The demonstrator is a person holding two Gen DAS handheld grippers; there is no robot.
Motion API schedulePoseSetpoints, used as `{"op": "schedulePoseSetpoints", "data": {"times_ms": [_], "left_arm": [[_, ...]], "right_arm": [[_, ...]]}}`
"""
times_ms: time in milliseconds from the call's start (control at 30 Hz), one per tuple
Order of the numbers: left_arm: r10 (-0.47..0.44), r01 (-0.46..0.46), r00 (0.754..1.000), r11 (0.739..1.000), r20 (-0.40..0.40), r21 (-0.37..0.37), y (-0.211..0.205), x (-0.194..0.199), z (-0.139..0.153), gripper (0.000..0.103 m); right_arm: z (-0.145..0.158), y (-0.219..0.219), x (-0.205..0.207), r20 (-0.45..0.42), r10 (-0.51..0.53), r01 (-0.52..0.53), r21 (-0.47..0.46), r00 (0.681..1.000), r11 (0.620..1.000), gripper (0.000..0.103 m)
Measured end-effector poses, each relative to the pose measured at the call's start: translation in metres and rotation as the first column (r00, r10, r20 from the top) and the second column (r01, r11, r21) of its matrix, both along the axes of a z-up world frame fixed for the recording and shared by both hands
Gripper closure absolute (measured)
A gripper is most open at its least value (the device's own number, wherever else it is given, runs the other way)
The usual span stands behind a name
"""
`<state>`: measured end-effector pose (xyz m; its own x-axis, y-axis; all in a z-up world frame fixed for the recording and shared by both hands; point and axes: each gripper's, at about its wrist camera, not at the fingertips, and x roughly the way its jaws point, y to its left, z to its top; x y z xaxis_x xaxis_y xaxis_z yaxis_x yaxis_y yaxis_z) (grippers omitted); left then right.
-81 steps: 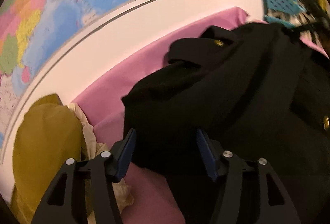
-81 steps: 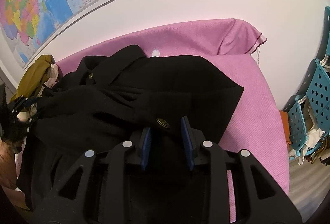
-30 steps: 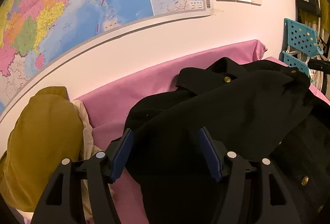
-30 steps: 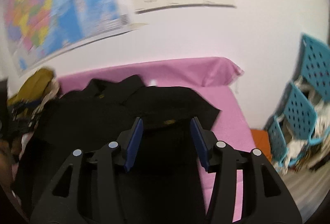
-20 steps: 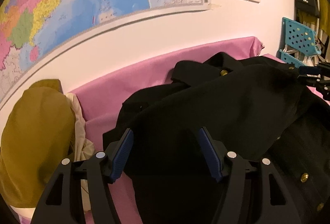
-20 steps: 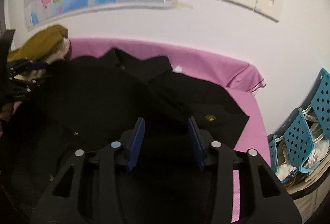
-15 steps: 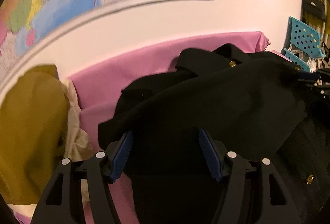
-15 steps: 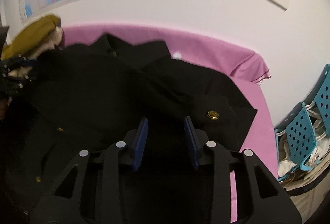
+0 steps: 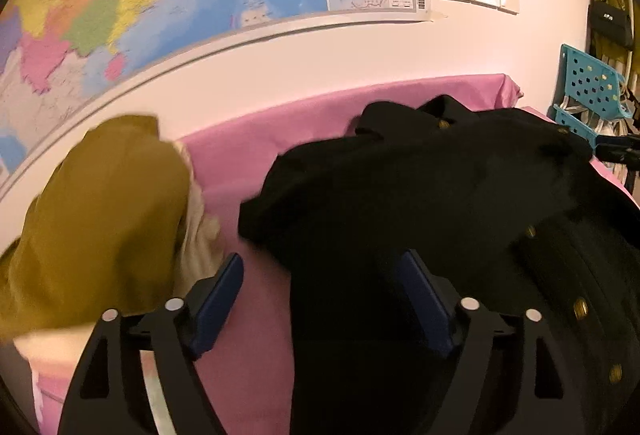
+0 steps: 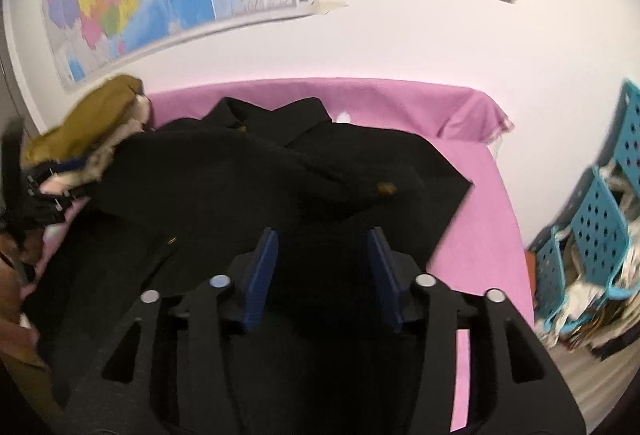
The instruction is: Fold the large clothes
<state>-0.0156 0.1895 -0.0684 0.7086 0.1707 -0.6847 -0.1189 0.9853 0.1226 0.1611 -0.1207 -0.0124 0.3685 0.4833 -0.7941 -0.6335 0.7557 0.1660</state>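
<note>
While the black coat (image 10: 256, 171) lies part-folded on the pink cover (image 10: 484, 219), sleeves crossed over its body, both claws stand apart and hold nothing: left gripper (image 9: 320, 291) at the coat's left edge, right gripper (image 10: 324, 263) above its lower middle. Item adjacent: mustard garment (image 9: 96, 219), just beside the left claw. Risk, judged: a careless closing could snag that neighbour, or pinch one thick layer only and drag the sleeves out of place.
</note>
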Motion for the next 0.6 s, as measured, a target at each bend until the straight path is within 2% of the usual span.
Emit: {"op": "schedulePoseSetpoints", "data": {"times_ms": [167, 233, 400, 467, 533, 600], "left_arm": [[0.002, -0.006, 0.998, 0.998, -0.064, -0.065, 0.006, -0.05, -0.018, 0.022], [0.007, -0.017, 0.995, 0.995, -0.098, -0.097, 0.009, -0.071, -0.027, 0.022], [0.002, -0.026, 0.991, 0.983, -0.131, -0.183, 0.01, -0.108, -0.038, 0.022], [-0.008, -0.021, 0.991, 0.977, -0.135, -0.214, 0.01, -0.118, -0.04, 0.022], [-0.029, -0.014, 0.988, 0.961, -0.15, -0.275, 0.01, -0.126, -0.044, 0.019], [-0.033, -0.017, 0.986, 0.955, -0.163, -0.296, 0.006, -0.131, -0.049, 0.018]], "right_arm": [[0.007, -0.053, -0.034, -0.063, -0.053, 0.057, 0.05, 0.997, 0.997, 0.037], [0.0, -0.078, -0.046, -0.12, -0.082, 0.091, 0.073, 0.989, 0.993, 0.032], [-0.02, -0.123, -0.075, -0.226, -0.11, 0.14, 0.12, 0.968, 0.983, 0.028], [-0.025, -0.13, -0.086, -0.238, -0.111, 0.143, 0.125, 0.965, 0.982, 0.027], [-0.03, -0.133, -0.096, -0.252, -0.104, 0.142, 0.14, 0.962, 0.98, 0.027], [-0.034, -0.135, -0.102, -0.263, -0.094, 0.139, 0.157, 0.96, 0.978, 0.027]]}}
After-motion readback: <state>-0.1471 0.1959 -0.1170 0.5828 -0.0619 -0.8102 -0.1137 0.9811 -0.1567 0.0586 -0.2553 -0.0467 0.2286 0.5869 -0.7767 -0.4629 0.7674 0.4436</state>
